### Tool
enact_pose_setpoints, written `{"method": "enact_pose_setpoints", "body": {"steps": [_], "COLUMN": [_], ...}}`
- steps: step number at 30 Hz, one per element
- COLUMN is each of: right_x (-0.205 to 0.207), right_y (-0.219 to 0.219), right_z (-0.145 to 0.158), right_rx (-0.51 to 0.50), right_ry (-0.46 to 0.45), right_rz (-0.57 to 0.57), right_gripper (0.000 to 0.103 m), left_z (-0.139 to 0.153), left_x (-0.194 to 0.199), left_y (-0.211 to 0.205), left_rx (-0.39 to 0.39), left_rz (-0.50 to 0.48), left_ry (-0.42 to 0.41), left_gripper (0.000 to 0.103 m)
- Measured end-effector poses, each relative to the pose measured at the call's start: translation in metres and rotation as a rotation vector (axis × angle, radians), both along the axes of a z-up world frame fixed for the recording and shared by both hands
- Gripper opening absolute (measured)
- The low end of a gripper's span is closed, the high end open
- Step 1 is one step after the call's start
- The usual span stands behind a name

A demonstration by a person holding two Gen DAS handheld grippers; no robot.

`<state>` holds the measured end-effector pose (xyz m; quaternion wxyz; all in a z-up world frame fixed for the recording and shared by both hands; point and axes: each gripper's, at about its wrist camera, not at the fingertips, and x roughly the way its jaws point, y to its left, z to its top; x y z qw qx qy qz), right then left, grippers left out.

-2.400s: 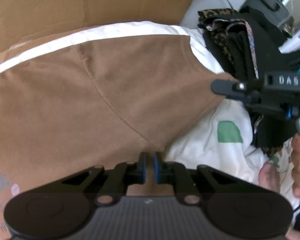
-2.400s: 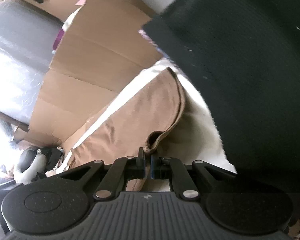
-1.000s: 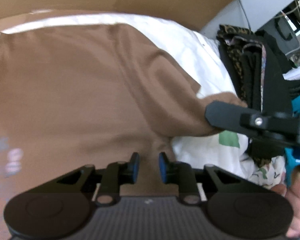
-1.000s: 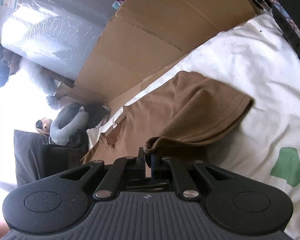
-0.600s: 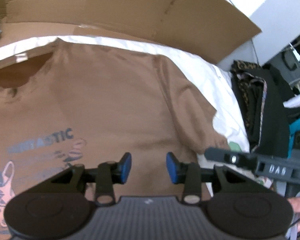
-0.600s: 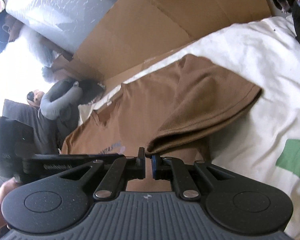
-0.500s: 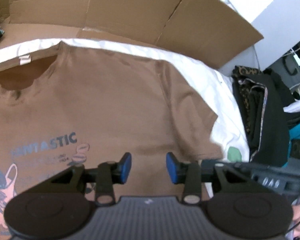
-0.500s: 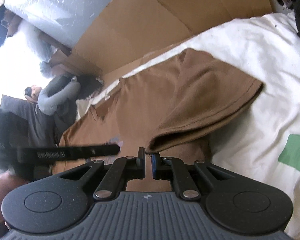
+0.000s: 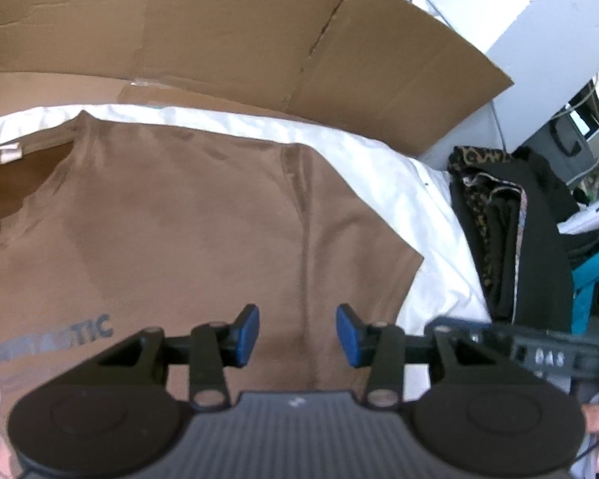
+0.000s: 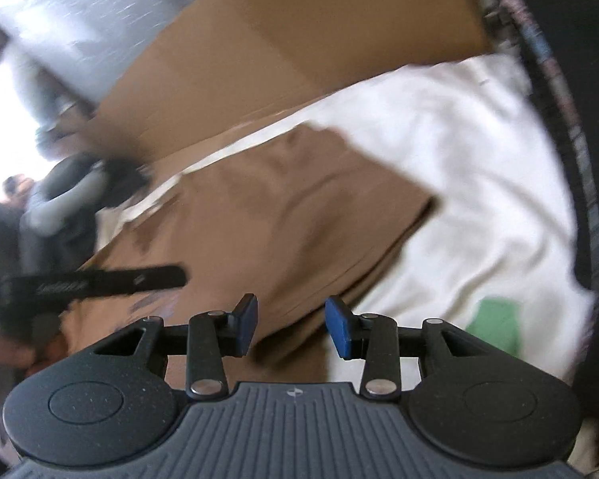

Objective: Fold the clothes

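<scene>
A brown T-shirt [image 9: 187, 231] is lying spread flat on a white sheet [image 9: 399, 183], print side up, with its collar toward the cardboard [image 9: 227, 28] standing behind it. The left gripper [image 9: 297, 333] is hovering over the shirt's side near the sleeve [image 9: 359, 255], its blue fingers [image 9: 246, 333] opening and gripping nothing. The right gripper [image 10: 290, 325] is hanging over the sleeve's lower edge, its fingers [image 10: 338, 327] also opening, no cloth pinched between them. A pile of dark clothes [image 9: 511, 239] is sitting just beside the sheet on the right
</scene>
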<state>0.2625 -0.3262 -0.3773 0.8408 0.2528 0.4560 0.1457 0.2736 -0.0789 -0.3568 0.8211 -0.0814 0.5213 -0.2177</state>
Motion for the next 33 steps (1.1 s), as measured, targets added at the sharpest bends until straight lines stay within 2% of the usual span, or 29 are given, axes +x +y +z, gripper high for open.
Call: {"method": "enact_pose_setpoints", "body": {"steps": [4,8,16,23,25,26,31,33], "right_x": [0.017,0.031,0.056,0.067,0.068,0.067,0.060,0.060], "right_y": [-0.008,-0.016,-0.031,-0.034,-0.033,-0.033,-0.037,-0.033], "right_z": [-0.001,-0.009,-0.029,-0.039,-0.041,-0.042,-0.049,-0.049], "right_rx": [-0.079,-0.116,-0.233,-0.196,-0.186,-0.179,-0.114,-0.121], "right_ry": [-0.011,-0.010,-0.008,-0.012,-0.005,-0.001,0.036,0.042], "right_rz": [-0.060,-0.119,-0.099,-0.147,-0.159,-0.166,-0.198,-0.191], "right_gripper": [0.045,0.045,0.044,0.043,0.030,0.029,0.027,0.027], "left_z": [-0.012,-0.015,-0.018,-0.018,-0.018,-0.018,-0.022,-0.022], "left_x": [0.003,0.003,0.001,0.002,0.003,0.003,0.002,0.003], "left_y": [-0.008,-0.011,-0.004,-0.003,-0.004,-0.004,-0.007,-0.007], "left_rx": [-0.002,0.000,0.006,-0.001,-0.007,-0.011,-0.012,-0.009], "left_rz": [-0.011,-0.020,-0.004,0.005,0.005,0.005,-0.002,-0.001], "left_ry": [0.029,0.025,0.031,0.032,0.031,0.032,0.039,0.039], "left_gripper": [0.045,0.045,0.045,0.045,0.045,0.045,0.045,0.045]}}
